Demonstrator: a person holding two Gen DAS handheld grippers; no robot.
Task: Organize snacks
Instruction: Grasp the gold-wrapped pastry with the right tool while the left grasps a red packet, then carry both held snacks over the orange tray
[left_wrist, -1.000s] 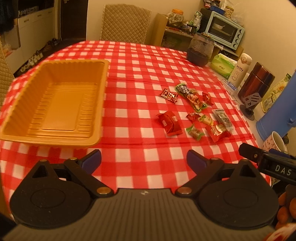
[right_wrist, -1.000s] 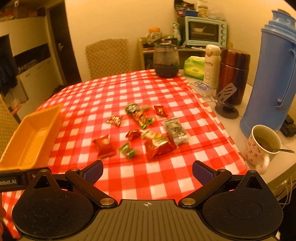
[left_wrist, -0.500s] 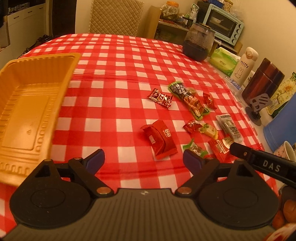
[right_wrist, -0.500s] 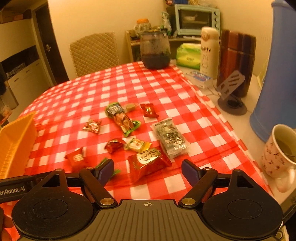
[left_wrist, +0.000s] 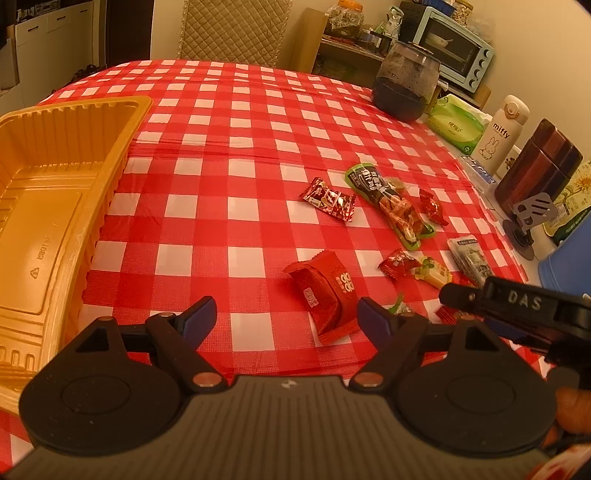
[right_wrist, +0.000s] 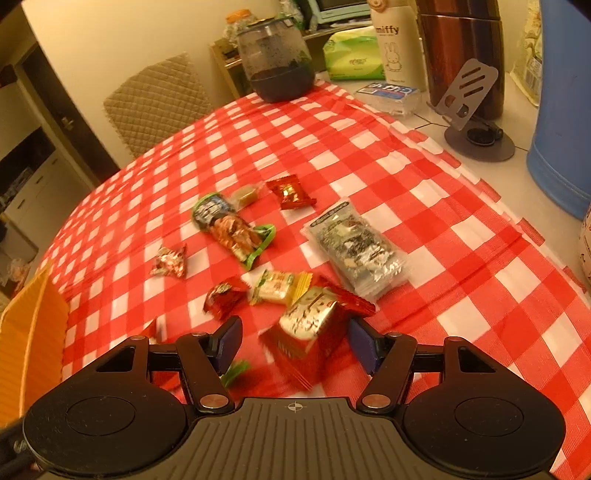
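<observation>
Several wrapped snacks lie scattered on the red checked tablecloth (left_wrist: 258, 155). My left gripper (left_wrist: 286, 317) is open, low over the cloth, with a red snack pack (left_wrist: 325, 295) between its fingers' reach. My right gripper (right_wrist: 293, 341) is open around a red and silver snack pack (right_wrist: 308, 328), not touching it. Nearby lie a grey foil pack (right_wrist: 354, 247), a long green-edged pack (right_wrist: 231, 229), a yellow candy (right_wrist: 277, 290) and small red candies (right_wrist: 291, 192). The orange tray (left_wrist: 48, 206) sits at the left, empty as far as I see. The right gripper's side (left_wrist: 517, 306) shows in the left wrist view.
At the table's right edge stand a dark glass jar (right_wrist: 275, 62), a green tissue pack (right_wrist: 351, 55), a white Miffy bottle (right_wrist: 393, 40), a brown flask (right_wrist: 461, 55), a metal phone stand (right_wrist: 472, 110) and a blue thermos (right_wrist: 565, 110). A quilted chair (left_wrist: 232, 33) stands beyond.
Both grippers have moved forward and down toward the snacks. The left now frames the red pack; the right now frames the red and silver pack. Both stay open.
</observation>
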